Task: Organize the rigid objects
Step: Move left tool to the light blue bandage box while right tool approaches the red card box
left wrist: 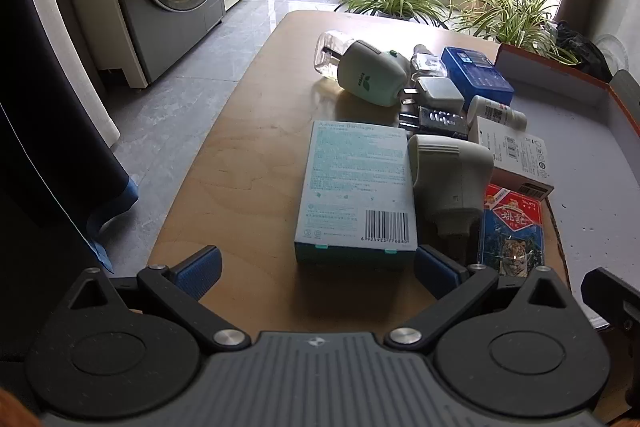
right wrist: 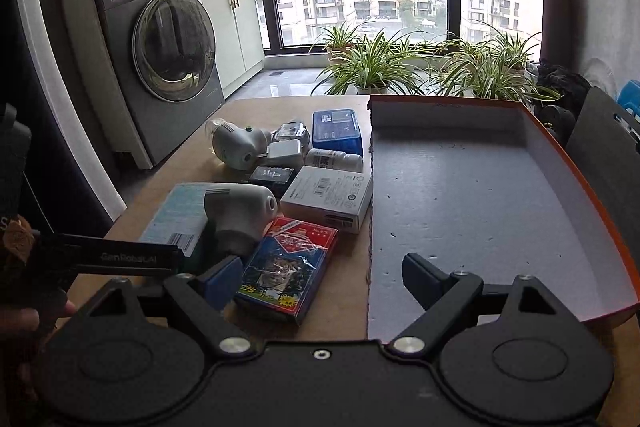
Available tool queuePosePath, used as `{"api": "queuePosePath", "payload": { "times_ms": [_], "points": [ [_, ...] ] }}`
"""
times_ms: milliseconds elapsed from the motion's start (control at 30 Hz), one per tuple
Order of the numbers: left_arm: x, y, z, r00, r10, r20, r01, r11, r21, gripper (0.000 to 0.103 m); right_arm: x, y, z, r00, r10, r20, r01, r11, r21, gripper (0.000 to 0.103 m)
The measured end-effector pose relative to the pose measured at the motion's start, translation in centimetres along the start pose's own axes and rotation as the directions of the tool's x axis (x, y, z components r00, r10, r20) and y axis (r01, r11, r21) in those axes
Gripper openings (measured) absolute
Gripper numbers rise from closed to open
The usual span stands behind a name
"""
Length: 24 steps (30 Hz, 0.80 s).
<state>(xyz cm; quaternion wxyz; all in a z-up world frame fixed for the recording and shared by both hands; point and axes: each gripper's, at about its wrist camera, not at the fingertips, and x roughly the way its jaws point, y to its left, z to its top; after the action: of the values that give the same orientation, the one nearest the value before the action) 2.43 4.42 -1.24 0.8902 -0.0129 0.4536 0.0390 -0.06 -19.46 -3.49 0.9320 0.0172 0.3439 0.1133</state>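
A cluster of small rigid objects lies on the wooden table [left wrist: 248, 163]. A teal bandage box [left wrist: 356, 191] lies just ahead of my open, empty left gripper [left wrist: 316, 269]. Beside it are a beige plug-in device [left wrist: 448, 171], a blue card pack with a tiger [left wrist: 512, 231], a white box [left wrist: 516, 155] and a blue box [left wrist: 476, 75]. My right gripper [right wrist: 320, 283] is open and empty, straddling the card pack [right wrist: 288, 263] and the edge of the orange-rimmed tray [right wrist: 480, 195].
Farther back lie a pale green plug-in device [left wrist: 372, 75], a white charger [left wrist: 436, 91], a small white bottle [left wrist: 496, 111] and a clear bottle [left wrist: 328, 55]. A washing machine [right wrist: 160, 67] stands left. Potted plants [right wrist: 376, 67] line the window.
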Motion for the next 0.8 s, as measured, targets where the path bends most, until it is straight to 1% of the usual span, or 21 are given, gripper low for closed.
{"api": "queuePosePath", "payload": {
  "times_ms": [800],
  "points": [
    [0.43,0.09,0.42,1.000,0.003,-0.004,-0.003,1.000,0.014,0.103,0.49,0.44,0.25,1.000,0.005,-0.014,-0.005,1.000,-0.007,0.102]
  ]
}}
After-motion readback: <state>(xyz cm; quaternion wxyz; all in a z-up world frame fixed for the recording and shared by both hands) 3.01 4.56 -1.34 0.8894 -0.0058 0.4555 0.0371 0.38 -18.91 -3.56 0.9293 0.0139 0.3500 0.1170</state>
